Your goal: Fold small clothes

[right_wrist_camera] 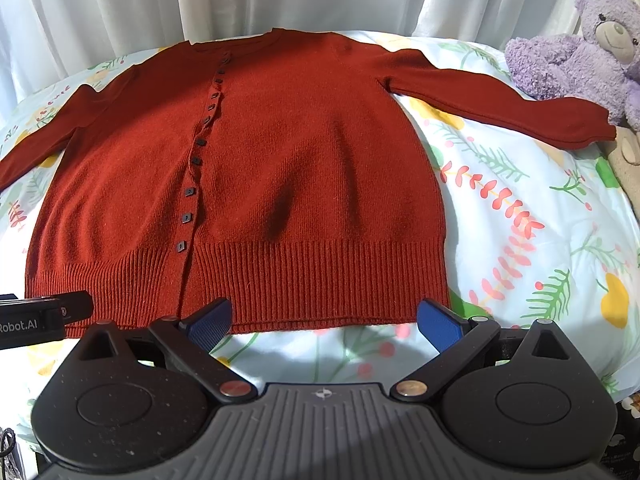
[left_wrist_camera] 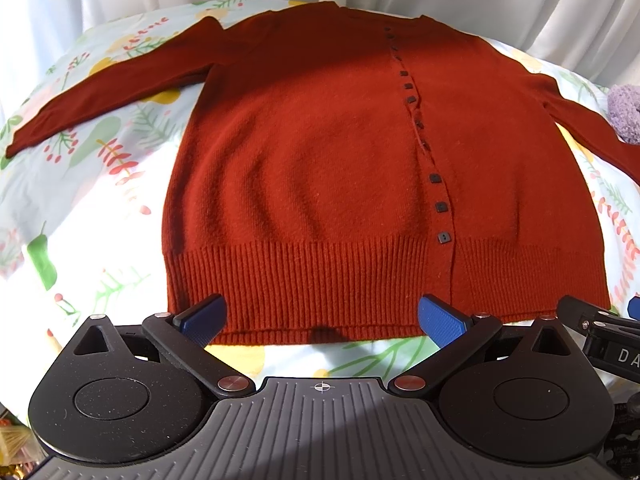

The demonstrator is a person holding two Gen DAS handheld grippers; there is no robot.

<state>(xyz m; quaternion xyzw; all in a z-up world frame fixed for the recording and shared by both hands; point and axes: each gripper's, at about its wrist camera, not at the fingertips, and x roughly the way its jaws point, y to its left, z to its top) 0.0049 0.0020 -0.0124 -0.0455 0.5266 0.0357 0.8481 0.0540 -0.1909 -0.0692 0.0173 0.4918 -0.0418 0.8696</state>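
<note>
**Take the hem evenly before you fold**

The rust-red knitted cardigan (left_wrist_camera: 320, 168) lies flat and buttoned on the floral bedsheet (left_wrist_camera: 80, 208), sleeves spread. Your left gripper (left_wrist_camera: 320, 322) and right gripper (right_wrist_camera: 324, 322) hover at its ribbed hem (right_wrist_camera: 312, 280), jaws apart and empty. Pinch both layers, level, at matching corners.

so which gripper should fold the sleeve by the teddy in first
Right. The right gripper sits open at the hem on that side; the sleeve by the teddy lies to its right, farther from the left gripper.
</note>
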